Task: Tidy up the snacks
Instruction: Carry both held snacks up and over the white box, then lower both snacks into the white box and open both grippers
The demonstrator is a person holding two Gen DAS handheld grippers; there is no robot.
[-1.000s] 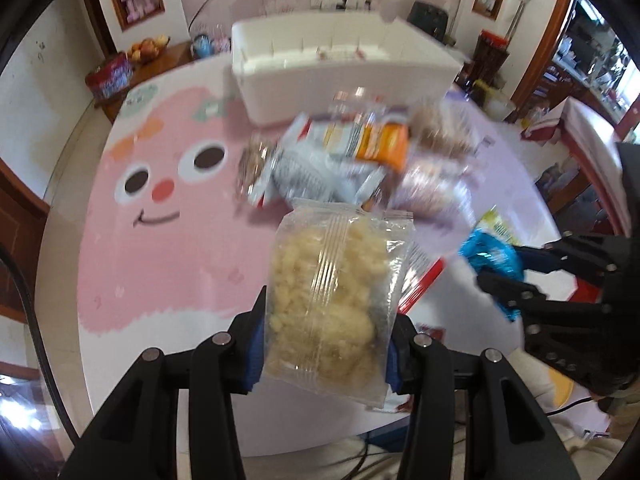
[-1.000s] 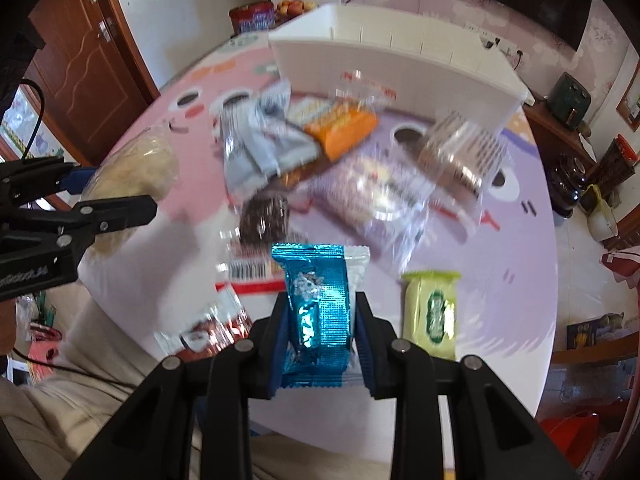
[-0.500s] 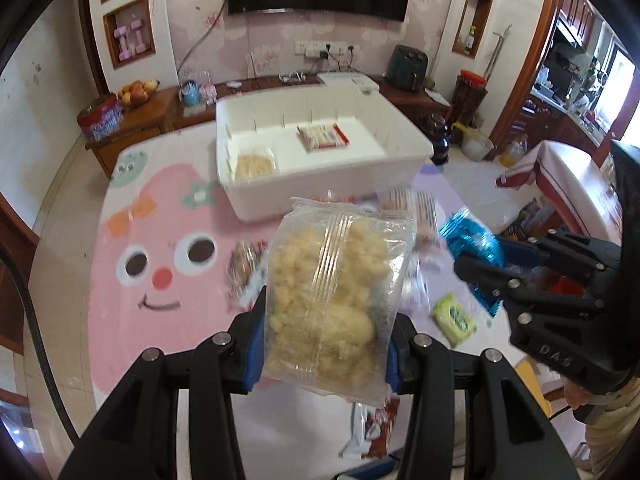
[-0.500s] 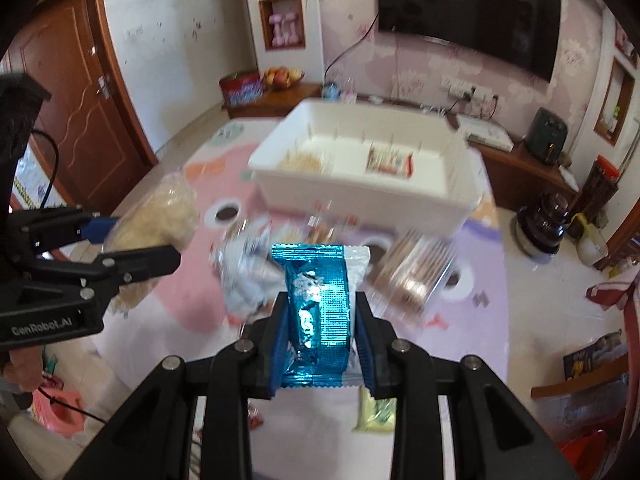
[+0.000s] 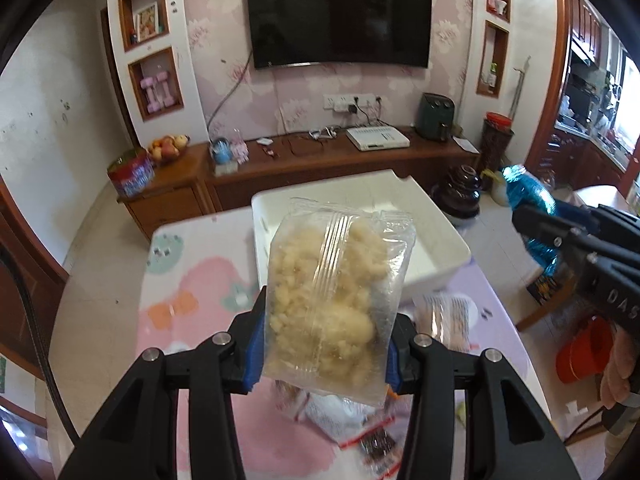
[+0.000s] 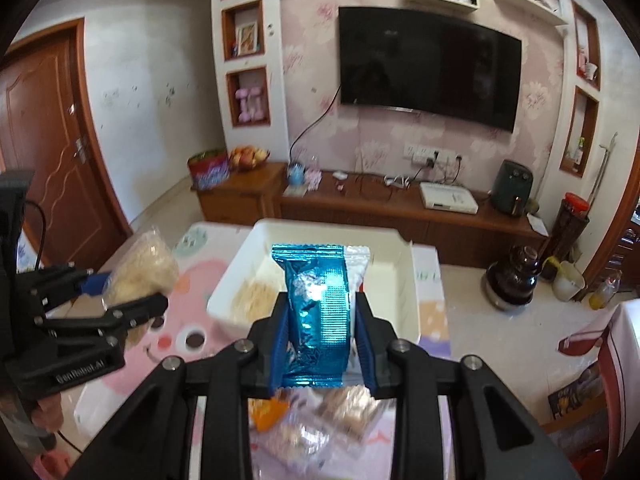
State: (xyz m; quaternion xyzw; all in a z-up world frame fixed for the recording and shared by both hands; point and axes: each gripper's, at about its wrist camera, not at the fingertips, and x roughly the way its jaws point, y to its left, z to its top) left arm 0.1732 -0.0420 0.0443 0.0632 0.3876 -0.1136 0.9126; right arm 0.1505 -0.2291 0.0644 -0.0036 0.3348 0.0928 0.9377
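My left gripper is shut on a clear bag of yellow crumbly snack and holds it high above the table; this bag also shows in the right wrist view. My right gripper is shut on a blue foil packet, which also shows in the left wrist view. A white bin stands on the table beyond both grippers, with a yellow snack bag inside it. Loose snack packets lie on the table below.
The table has a pink cartoon-face cover. A wooden sideboard runs along the far wall under a TV. An orange bucket stands on the floor at the right. More packets lie under the right gripper.
Both grippers have risen and tilted up with their packets still held. The view swung from the snack pile to the bin and the far wall.
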